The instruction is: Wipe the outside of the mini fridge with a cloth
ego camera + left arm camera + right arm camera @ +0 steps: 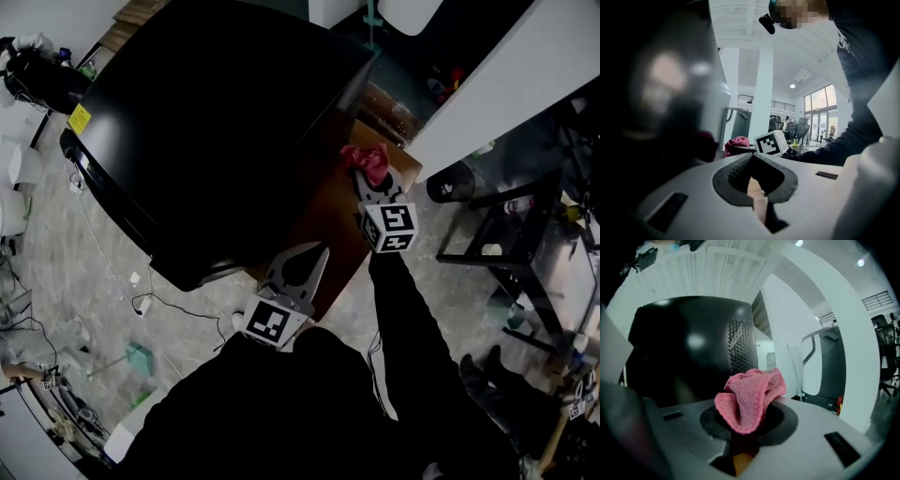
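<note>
Mini fridge (216,122) upright on a brown wooden table (330,220), filling most of its top. Black and glossy all over, with soft reflections on the walls, a yellow sticker (80,118) at one top corner and a perforated vent panel (740,341) on the wall seen from the right gripper view. Pink cloth (366,161) bunched into a knitted wad at the table's far right corner, just beside that vented wall (touching it or not, cannot tell), pinched fast in the clenched right gripper (368,176). Left gripper (322,249) over the table's near edge, just beside the fridge's near corner, jaws pressed together and bare. In the left gripper view, the fridge wall dark and blurred at the left, with the cloth and the right gripper's marker cube (771,143) beyond the tips. Dark sleeves (412,319) reaching in from below to both grippers. Past the table's right edge, a white pillar (506,84) and a black metal rack (525,248). To the left, loose cables (155,302) on a grey marbled floor (75,253).
</note>
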### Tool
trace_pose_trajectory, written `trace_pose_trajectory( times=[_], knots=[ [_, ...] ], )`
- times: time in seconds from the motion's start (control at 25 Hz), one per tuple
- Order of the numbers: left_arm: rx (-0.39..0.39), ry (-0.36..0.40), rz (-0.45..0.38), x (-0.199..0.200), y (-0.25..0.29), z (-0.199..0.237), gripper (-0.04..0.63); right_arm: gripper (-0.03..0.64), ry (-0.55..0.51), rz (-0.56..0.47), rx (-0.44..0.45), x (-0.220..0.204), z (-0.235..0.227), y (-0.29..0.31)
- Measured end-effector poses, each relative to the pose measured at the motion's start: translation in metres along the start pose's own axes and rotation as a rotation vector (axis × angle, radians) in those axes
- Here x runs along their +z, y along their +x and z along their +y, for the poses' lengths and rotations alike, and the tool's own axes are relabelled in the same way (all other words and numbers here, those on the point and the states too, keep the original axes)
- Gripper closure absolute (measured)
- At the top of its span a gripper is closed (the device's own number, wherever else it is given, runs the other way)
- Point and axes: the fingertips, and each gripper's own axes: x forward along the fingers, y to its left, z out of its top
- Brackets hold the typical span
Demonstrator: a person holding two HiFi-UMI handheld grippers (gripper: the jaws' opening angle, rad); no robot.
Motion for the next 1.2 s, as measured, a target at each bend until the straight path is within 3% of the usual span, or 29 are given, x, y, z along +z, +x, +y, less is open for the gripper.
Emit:
trace_pose_trajectory(
  times=[0.12, 0.32, 0.48, 0.72, 0.96, 1.2],
  knots=[
    [-0.063, -0.031, -0.005, 0.016, -0.026, -0.009, 0.589, 0.523, -0.072, -0.019, 0.073, 0.035, 0.034, -0.037],
    [-0.118, -0.012, -0.058, 0.056, -0.094, -0.02, 0.589, 0.522, -0.19, -0.03, 0.212, 0.089, 0.124, -0.114],
    [-0.139, -0.001, -0.085, 0.071, -0.17, -0.009, 0.589, 0.522, -0.14, -0.035, 0.294, 0.109, 0.219, -0.158],
    [-0.063, 0.022, -0.114, 0.082, -0.288, 0.041, 0.589, 0.523, -0.074, -0.07, 0.418, 0.124, 0.378, -0.18],
    [0.06, 0.032, -0.128, 0.089, -0.402, 0.092, 0.589, 0.523, -0.027, -0.076, 0.588, 0.121, 0.518, -0.169],
    [0.177, 0.019, -0.146, 0.088, -0.512, 0.142, 0.589, 0.523, 0.031, -0.061, 0.674, 0.124, 0.63, -0.147]
  ],
)
